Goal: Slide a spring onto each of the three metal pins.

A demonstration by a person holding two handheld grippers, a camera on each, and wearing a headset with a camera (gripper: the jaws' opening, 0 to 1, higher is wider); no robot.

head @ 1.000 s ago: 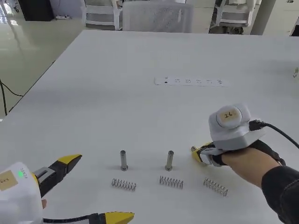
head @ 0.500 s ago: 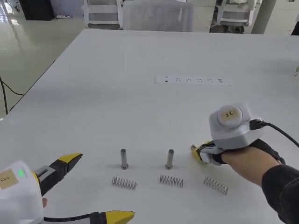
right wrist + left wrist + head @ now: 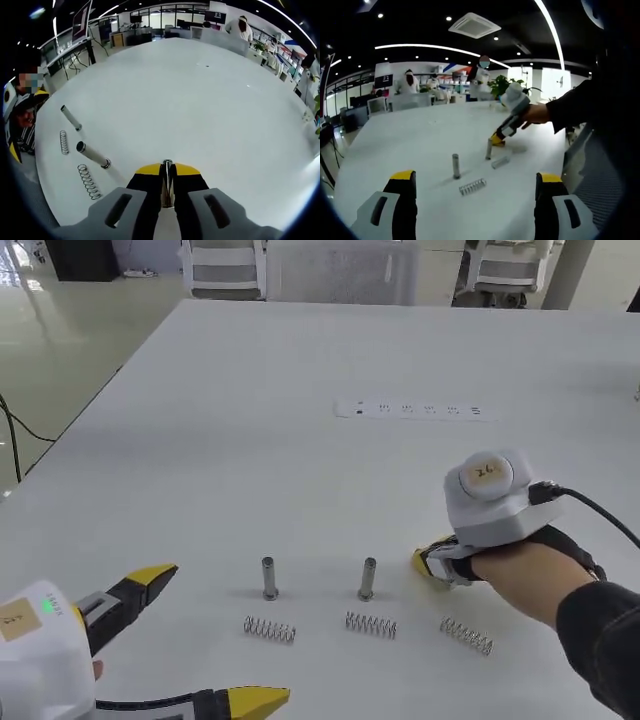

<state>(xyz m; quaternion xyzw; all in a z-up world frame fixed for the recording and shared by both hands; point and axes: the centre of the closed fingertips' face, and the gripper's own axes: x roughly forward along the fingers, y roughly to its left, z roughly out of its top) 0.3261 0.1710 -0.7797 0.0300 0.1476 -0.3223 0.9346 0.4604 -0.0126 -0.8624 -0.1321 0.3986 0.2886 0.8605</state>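
Two metal pins stand upright on the white table, a left pin and a middle pin. Three springs lie flat in a row in front of them: left spring, middle spring, right spring. My right gripper rests low on the table just right of the middle pin, shut on a third metal pin that shows between its jaws. My left gripper hovers open at the near left, with nothing between its fingers; ahead of it are a pin and a spring.
A white power strip lies further back on the table. The table's left edge drops to the floor. Chairs stand at the far end. People stand in the room beyond.
The right hand has tipped up slightly over its jaws. The pins, the springs and the left gripper have stayed where they were; the head camera has shifted a little.
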